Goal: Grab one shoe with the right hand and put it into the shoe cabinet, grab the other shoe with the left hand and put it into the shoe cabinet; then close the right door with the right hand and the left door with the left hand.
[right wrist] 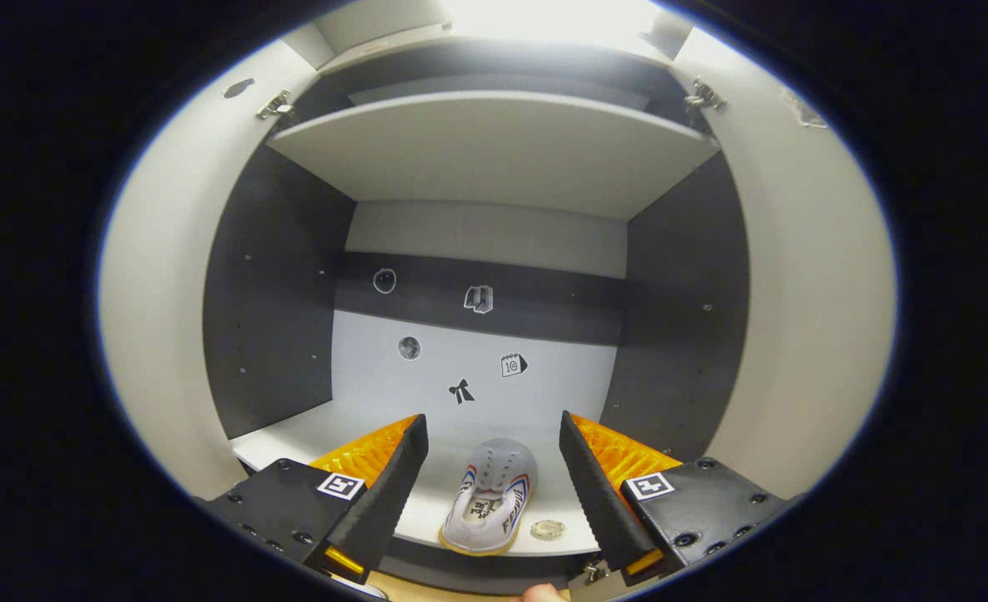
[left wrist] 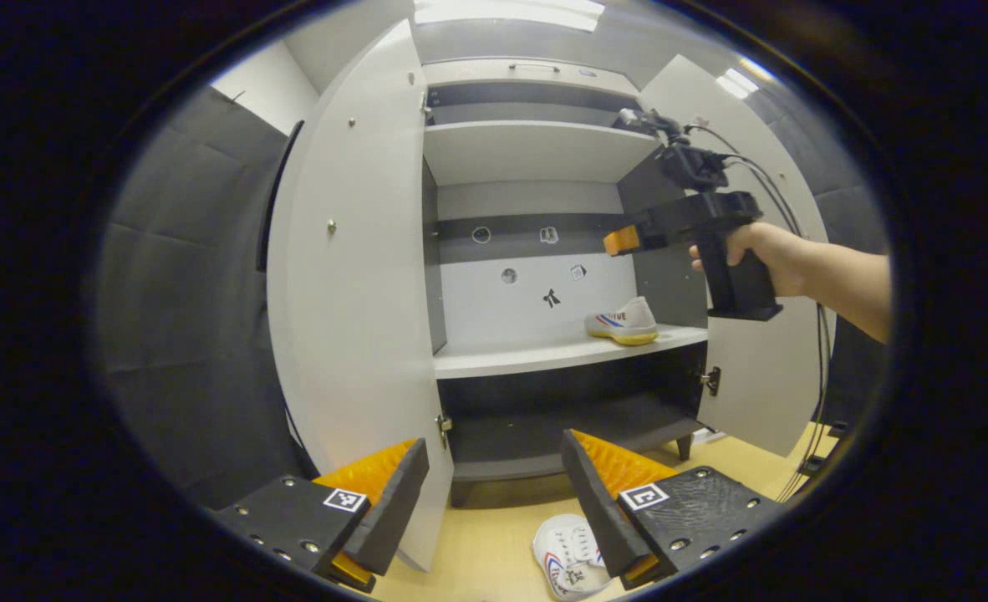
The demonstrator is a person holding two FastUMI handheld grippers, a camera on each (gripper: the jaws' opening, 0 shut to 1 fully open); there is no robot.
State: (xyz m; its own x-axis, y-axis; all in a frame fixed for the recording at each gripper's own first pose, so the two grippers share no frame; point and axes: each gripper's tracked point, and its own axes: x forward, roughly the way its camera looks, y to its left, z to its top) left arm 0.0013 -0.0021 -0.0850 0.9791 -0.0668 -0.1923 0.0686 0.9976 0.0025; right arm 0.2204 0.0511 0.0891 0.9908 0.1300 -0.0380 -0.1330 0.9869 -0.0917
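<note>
Surroundings: the tall white shoe cabinet with dark inner walls [left wrist: 544, 150] stood with both doors swung wide. In the left gripper view its left door [left wrist: 352, 276] hung close on my left, and the right door [left wrist: 753, 376] stood open past my right hand [left wrist: 766, 255]. Small dark stickers [right wrist: 460, 390] dotted the pale back panel. A small round disc [right wrist: 548, 528] lay on the middle shelf [left wrist: 544, 355] just beside the shoe there. Black cables [left wrist: 812, 401] ran down beside the right door to the light wooden floor [left wrist: 494, 543]. Nothing stood between either tool and the shelf opening.

Task items: one white canvas shoe with red and blue side stripes and a yellow sole [right wrist: 490, 497] sat on the middle shelf toward the right side, toe to the back. The second matching white shoe [left wrist: 569, 556] lay on the floor in front of the cabinet, partly hidden behind my left tool's right finger.

Tongs: my left gripper [left wrist: 494, 489] was spread wide and held nothing, poised above the floor shoe without contact. My right gripper [right wrist: 490, 481] was likewise parted wide, empty, with the shelved shoe seen between its fingers but untouched. In the left gripper view it was raised in front of the cabinet's right side.
</note>
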